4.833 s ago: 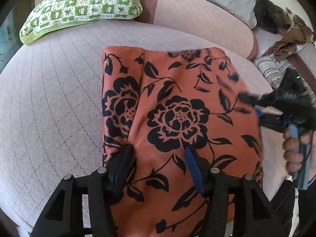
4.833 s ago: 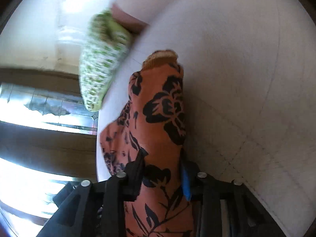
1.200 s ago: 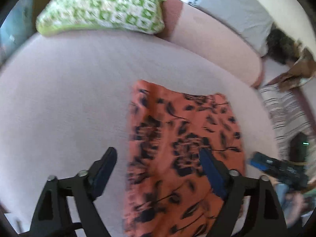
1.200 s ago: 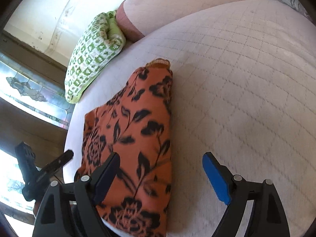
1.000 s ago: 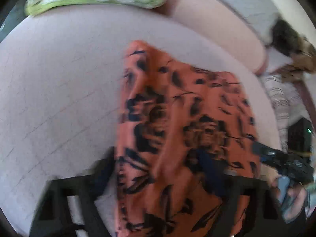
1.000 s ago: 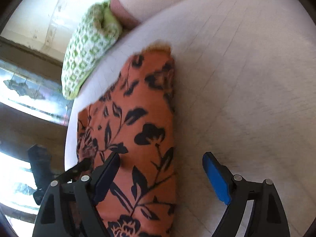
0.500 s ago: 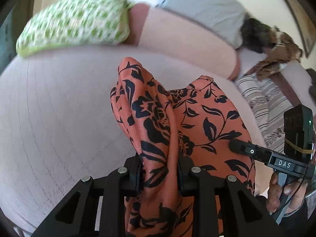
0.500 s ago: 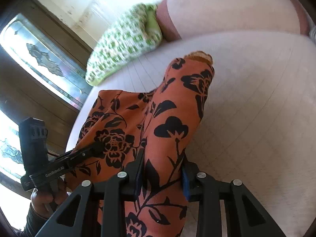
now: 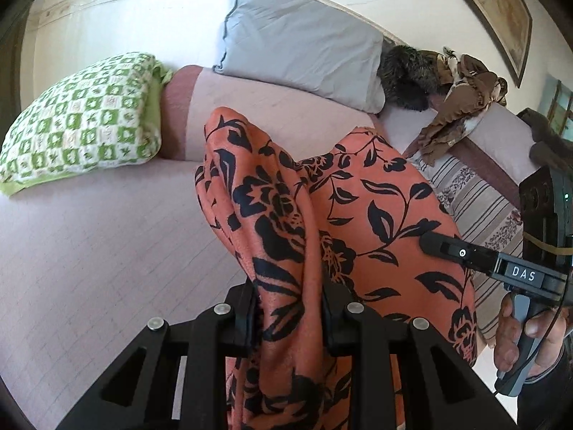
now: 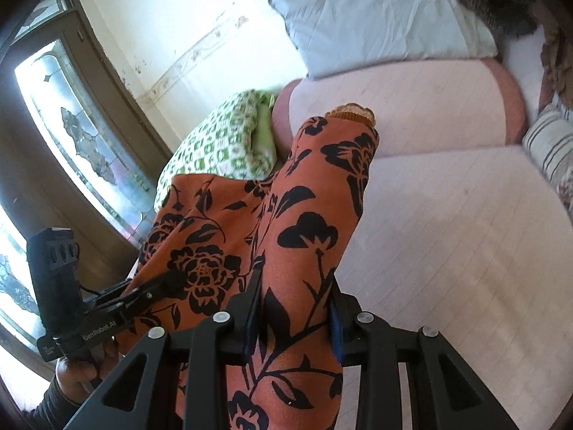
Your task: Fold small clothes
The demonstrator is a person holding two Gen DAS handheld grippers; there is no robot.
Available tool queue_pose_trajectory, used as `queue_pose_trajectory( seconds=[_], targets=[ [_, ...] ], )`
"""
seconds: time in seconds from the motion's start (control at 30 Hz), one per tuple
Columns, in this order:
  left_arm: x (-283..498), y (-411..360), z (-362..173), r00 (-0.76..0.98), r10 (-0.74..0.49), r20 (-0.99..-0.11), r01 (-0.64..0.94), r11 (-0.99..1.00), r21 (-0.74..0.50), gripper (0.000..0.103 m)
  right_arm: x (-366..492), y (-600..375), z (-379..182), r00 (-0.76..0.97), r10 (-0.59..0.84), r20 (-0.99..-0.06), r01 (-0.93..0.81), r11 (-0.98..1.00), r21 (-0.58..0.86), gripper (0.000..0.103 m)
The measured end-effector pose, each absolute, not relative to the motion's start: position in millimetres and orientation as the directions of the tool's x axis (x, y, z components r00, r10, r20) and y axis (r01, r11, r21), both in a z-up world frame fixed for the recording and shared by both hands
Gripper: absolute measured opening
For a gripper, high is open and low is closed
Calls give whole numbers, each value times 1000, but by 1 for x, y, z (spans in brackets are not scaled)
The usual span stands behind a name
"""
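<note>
An orange garment with black flowers [image 9: 376, 208] hangs lifted above the pink quilted bed [image 9: 89, 251], held by both grippers. My left gripper [image 9: 288, 308] is shut on a bunched near edge of it. In the right wrist view the same garment [image 10: 315, 197] rises in a fold between the jaws of my right gripper [image 10: 295, 317], which is shut on it. The right gripper [image 9: 465, 254] also shows at the right of the left wrist view, and the left gripper [image 10: 157, 286] shows at the lower left of the right wrist view. The garment's lower part is hidden behind the jaws.
A green-and-white checked pillow [image 9: 78, 125] and a grey pillow [image 9: 304, 46] lie at the head of the bed. A pink bolster [image 9: 279, 114] runs between them. Brown crumpled cloth [image 9: 458, 104] and a striped cloth [image 9: 476, 204] sit to the right. A glazed dark door [image 10: 71, 125] stands at left.
Both grippers closed on the garment's near edge and rose, lifting it off the bed. A second ago it lay flat with both jaws open around it.
</note>
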State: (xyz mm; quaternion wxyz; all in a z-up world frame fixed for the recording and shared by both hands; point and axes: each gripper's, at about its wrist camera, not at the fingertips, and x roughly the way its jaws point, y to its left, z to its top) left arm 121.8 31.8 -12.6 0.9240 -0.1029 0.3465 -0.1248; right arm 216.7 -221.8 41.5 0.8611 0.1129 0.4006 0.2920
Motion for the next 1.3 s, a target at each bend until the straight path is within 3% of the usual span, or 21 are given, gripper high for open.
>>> queue_pose_trajectory(
  seconds=[1.3],
  targets=[
    [203,19,-64,698,-253,-670,101,961,-257,28,295,-215,2,485,583,-652,-416,809,415,33]
  ],
)
